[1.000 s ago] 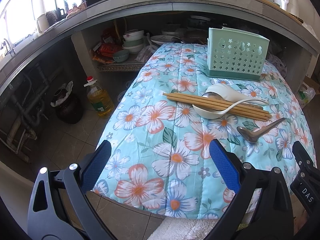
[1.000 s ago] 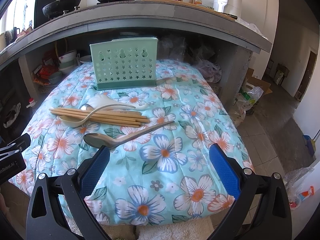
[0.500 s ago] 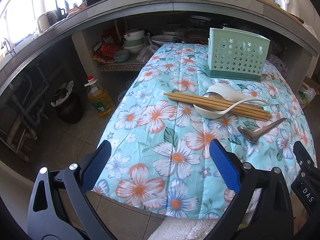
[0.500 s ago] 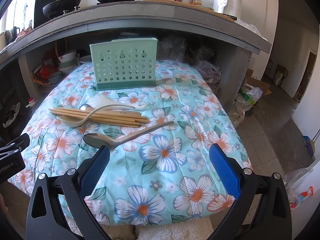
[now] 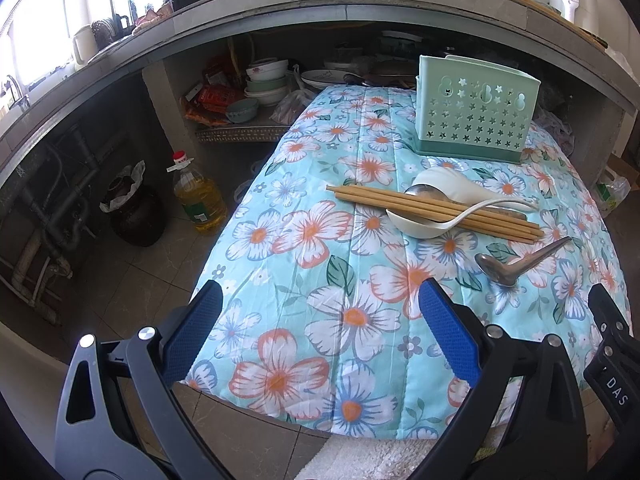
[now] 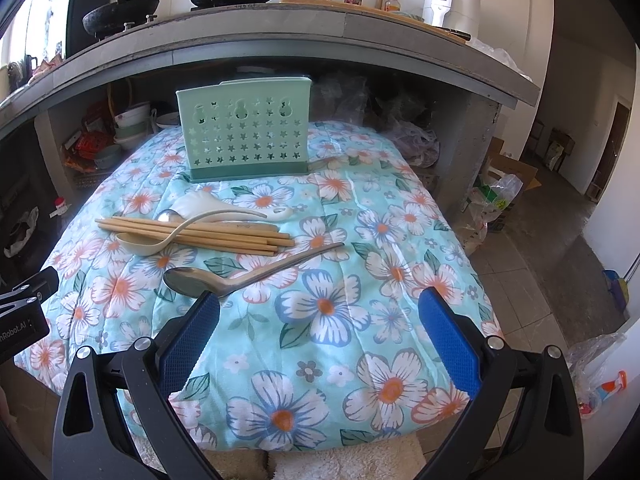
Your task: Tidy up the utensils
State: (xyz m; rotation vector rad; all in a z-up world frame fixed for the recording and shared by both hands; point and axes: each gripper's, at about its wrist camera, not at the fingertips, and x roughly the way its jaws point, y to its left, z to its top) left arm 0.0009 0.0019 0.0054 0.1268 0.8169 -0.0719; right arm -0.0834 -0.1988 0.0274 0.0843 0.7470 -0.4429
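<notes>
Daylight from window at left, blown out; under-counter recess dim; strong fisheye bending, dark corners; focus sharp.

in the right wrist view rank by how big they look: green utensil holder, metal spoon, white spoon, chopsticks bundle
1. green utensil holder, clearly largest.
2. chopsticks bundle and metal spoon: similar length; the spoon lies nearer the camera, so unranked.
3. white spoon, smallest, its handle lying across the chopsticks.
</notes>
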